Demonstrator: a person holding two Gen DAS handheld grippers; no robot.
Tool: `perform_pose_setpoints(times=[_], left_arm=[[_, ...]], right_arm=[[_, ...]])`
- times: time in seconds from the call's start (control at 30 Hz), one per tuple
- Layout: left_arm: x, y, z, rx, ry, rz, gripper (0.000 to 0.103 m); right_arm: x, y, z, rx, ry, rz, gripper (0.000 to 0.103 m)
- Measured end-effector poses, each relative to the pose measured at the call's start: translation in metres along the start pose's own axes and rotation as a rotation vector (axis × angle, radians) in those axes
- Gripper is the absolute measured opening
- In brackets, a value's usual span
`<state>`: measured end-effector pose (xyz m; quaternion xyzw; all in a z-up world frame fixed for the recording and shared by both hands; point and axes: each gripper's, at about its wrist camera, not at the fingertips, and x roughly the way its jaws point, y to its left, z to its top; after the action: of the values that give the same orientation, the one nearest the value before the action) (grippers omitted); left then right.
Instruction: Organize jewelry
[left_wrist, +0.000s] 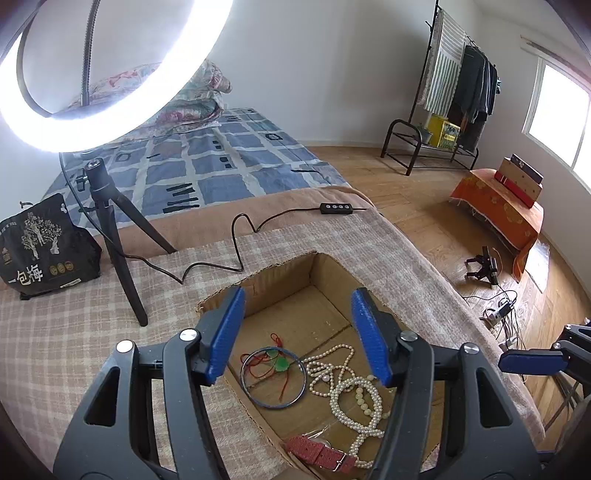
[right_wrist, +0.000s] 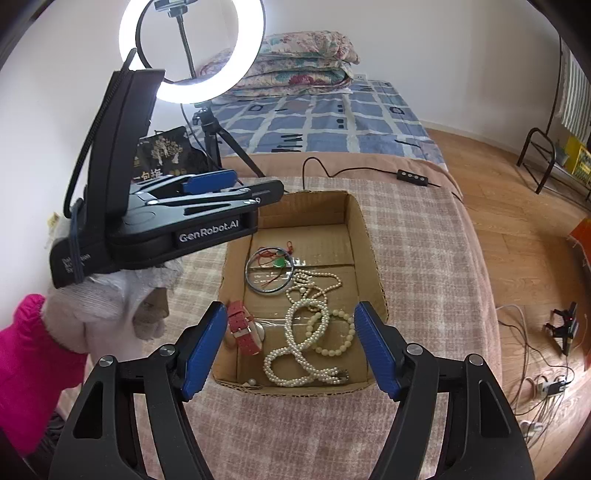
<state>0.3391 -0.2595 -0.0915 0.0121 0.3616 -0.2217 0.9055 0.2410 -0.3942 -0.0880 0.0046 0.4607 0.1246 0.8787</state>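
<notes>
Right gripper, jaws apart and empty, hangs over the pearl necklace at lower centre; left gripper sits upper left, jaws apart.

1. My left gripper: black plastic arms with triangular cut-outs, silver round screws at the pivots, and two ribbed blue pads on the fingers.
2. My right gripper: the same build, black arms, silver screws, blue ribbed pads.
3. Side of my left gripper, seen from the right wrist: a black body with white lettering "GenRobot.AI", a flat black block strapped on with a dark band, and a black ribbed cable along its back.
4. My left hand: a white knitted glove, with a bright pink sleeve behind it.
</notes>
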Motion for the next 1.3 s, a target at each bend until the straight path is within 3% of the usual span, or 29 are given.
perform_pose_setpoints(times=[0.17, 0.5, 1.03, 1.17, 1.3], left_arm=[[-0.015, 0.001, 0.001, 0.006, -0.023, 0.024, 0.076], [-0.06, 0.003, 0.002, 0.021, -0.065, 0.058, 0.078], [-0.189, 0.011, -0.016, 0.071, -0.195, 0.116, 0.079], [-0.218, 0.012, -0.027, 0.069, -0.232, 0.115, 0.088], [-0.242, 0.01, -0.04, 0.071, -0.254, 0.122, 0.088]], right_arm=[[-0.006, 0.003, -0.001, 0.007, -0.008, -0.038, 0.071], [-0.024, 0.017, -0.004, 0.027, -0.006, -0.126, 0.074], [-0.086, 0.05, -0.024, 0.016, -0.137, -0.204, 0.075], [-0.099, 0.054, -0.032, 0.015, -0.179, -0.238, 0.076], [-0.11, 0.059, -0.039, 0.004, -0.218, -0.28, 0.076]])
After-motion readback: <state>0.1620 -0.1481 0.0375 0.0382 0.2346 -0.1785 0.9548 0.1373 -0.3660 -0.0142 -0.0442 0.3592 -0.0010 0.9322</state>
